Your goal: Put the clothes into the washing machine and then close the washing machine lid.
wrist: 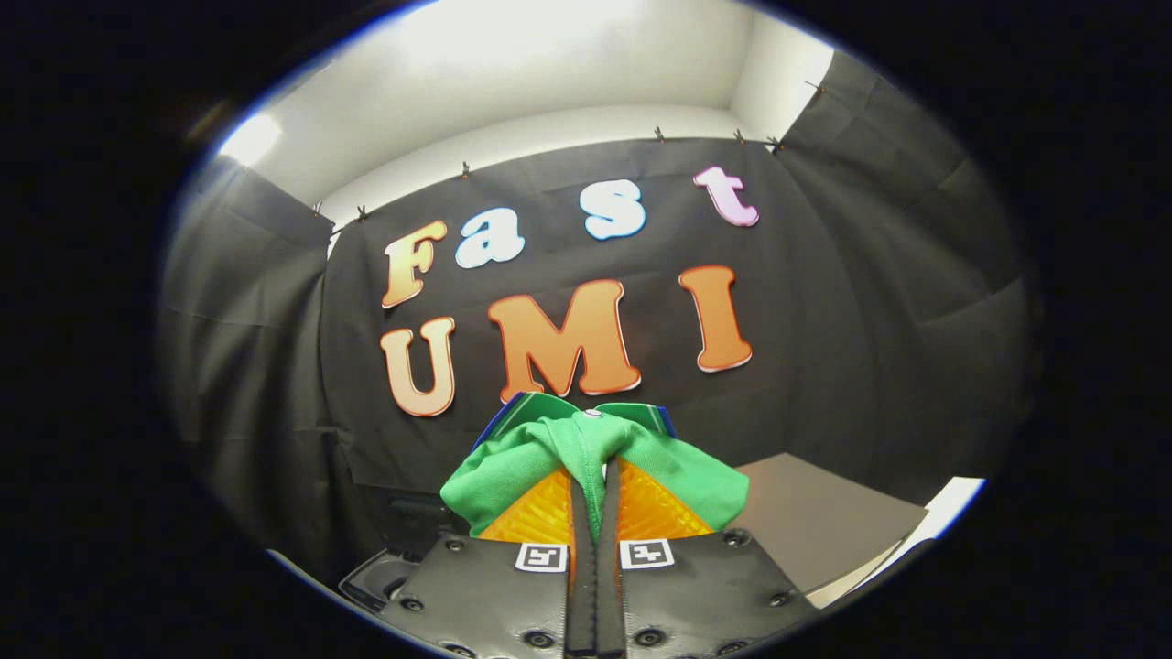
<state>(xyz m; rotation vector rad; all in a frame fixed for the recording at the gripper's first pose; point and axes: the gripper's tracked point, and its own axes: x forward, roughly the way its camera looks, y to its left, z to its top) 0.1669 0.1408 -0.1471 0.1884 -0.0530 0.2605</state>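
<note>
A green garment (549,458) with a dark blue trim is bunched between my gripper's fingers, draping over both of them. My gripper (595,499) is shut on the cloth, with a fold pinched in the narrow gap between the two fingers. It is held up in the air in front of the booth's black wall. Low down beside the left finger, a dark curved part of the washing machine (380,577) peeks out; its opening is hidden behind the gripper.
A grey flat surface (815,522) with a light front edge lies to the right of the fingers, below the wall. The black cloth wall stands straight ahead, with white walls and ceiling above it.
</note>
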